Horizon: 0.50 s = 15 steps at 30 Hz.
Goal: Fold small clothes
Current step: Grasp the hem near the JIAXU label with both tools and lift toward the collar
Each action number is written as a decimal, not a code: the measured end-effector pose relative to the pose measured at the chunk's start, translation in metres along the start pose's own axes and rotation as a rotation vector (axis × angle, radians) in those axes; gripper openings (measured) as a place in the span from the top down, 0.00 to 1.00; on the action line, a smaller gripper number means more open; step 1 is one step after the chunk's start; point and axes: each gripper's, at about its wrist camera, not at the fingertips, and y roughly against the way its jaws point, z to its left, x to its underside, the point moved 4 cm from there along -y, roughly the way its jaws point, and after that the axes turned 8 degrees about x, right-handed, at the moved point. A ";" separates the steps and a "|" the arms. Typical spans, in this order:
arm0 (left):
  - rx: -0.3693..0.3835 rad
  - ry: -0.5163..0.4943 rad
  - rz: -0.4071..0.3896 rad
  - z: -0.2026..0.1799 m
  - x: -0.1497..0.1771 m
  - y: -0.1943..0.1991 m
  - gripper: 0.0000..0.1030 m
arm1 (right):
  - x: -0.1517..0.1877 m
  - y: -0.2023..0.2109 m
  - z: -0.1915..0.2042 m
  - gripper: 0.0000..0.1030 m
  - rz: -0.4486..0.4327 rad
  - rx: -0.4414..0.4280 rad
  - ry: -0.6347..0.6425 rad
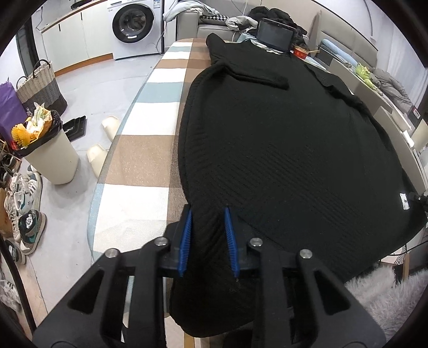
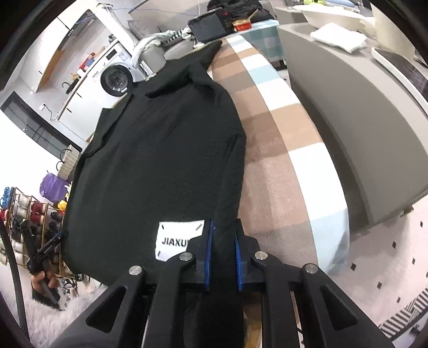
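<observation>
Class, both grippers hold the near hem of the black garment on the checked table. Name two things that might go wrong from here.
1. The left gripper and right gripper pinch only the black garment near its hem corners, so fabric might slip out when lifted.
2. The folded sleeve lies loose on top and may flop open, spoiling the fold.

Washing machine (image 1: 133, 22) by wall; overfull bin (image 1: 50, 158), sneakers (image 1: 25, 203) on floor.

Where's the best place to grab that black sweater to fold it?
By the near hem corners, coming in from the table's near edge. The black sweater lies flat, hem hanging over, and the left hand-held gripper and right hand-held gripper each pinch a corner there.
</observation>
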 end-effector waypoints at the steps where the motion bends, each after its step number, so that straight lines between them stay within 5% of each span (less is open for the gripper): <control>1: 0.000 -0.001 0.000 0.000 0.000 0.000 0.80 | 0.000 0.001 -0.001 0.84 0.004 0.002 -0.003; 5: 0.009 -0.003 -0.009 0.000 0.000 -0.001 0.79 | 0.001 0.000 0.003 0.85 -0.024 -0.012 0.027; 8: 0.040 0.013 -0.020 -0.001 -0.001 -0.002 0.91 | 0.000 -0.002 0.006 0.91 -0.061 -0.052 0.045; 15: 0.087 0.028 -0.102 -0.012 -0.022 0.012 0.92 | -0.019 0.017 0.012 0.95 -0.172 -0.114 0.021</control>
